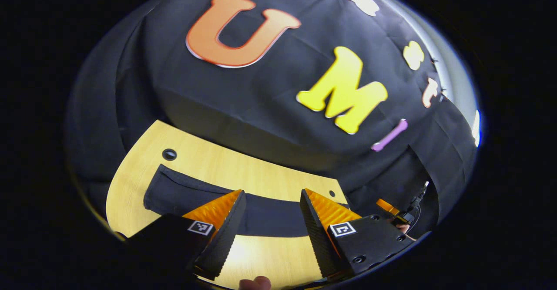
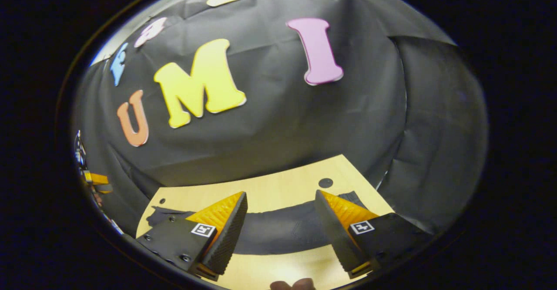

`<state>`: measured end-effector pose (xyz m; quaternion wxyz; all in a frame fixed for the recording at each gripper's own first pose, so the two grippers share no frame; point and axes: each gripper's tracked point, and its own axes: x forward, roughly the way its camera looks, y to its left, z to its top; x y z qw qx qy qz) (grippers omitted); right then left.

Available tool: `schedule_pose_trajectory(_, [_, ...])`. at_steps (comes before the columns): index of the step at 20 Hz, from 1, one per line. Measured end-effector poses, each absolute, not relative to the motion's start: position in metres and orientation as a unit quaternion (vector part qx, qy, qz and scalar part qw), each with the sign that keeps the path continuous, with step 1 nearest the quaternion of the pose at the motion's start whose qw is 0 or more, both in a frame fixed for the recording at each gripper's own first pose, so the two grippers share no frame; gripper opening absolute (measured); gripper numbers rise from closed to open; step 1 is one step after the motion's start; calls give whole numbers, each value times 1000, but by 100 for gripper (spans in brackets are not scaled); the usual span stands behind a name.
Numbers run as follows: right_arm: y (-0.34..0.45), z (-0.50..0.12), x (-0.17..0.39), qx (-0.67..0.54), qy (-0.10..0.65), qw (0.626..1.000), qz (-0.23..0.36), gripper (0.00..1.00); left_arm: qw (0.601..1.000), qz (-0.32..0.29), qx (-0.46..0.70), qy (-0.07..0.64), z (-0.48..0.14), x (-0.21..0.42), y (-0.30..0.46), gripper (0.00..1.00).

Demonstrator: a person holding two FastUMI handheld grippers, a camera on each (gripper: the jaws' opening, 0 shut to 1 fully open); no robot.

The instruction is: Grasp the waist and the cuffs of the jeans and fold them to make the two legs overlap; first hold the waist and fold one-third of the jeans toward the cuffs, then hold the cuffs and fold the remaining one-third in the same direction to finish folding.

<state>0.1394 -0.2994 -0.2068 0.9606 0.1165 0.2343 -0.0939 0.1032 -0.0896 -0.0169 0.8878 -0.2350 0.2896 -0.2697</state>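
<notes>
Dark jeans (image 1: 187,192) lie flat across a light wooden table (image 1: 209,157), running from one side to the other. In the left gripper view, my left gripper (image 1: 272,198) hovers open above the jeans, its fingers wide apart with nothing between them. The same jeans (image 2: 278,231) stretch across the table (image 2: 278,192) in the right gripper view, where my right gripper (image 2: 282,200) also stands open and empty over them. The other gripper (image 1: 396,214) shows far off at the right of the left gripper view, and another (image 2: 98,181) at the left edge of the right gripper view.
Black cloth hangs as a wall behind the table on all sides. The table has small round holes (image 1: 169,154) (image 2: 325,182) near its far corners. Part of a hand (image 1: 256,283) shows at the bottom of the left gripper view.
</notes>
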Motion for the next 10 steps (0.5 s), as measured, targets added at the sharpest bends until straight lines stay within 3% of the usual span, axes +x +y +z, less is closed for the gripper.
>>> schedule_pose_trajectory(1, [-294,-199,130,106,226,964,-92,89,889,-270,-235,286,-15,82,-96,82])
schedule_pose_trajectory(2, [-285,-187,118,94,221,967,-90,89,893,-268,-228,281,-17,65,-99,82])
schedule_pose_trajectory(3, [-279,-183,107,85,219,968,-87,96,902,-255,-219,272,-23,51,-101,82])
schedule_pose_trajectory(7, [-267,-183,66,72,201,971,-108,96,923,-209,-216,240,-43,14,-107,82])
schedule_pose_trajectory(8, [-264,-184,53,65,195,971,-121,89,928,-201,-209,234,-49,8,-107,82])
schedule_pose_trajectory(9, [-262,-190,43,56,194,971,-128,97,937,-189,-196,219,-51,4,-104,82])
schedule_pose_trajectory(10, [-262,-198,34,47,195,971,-132,98,945,-184,-179,202,-52,2,-103,83])
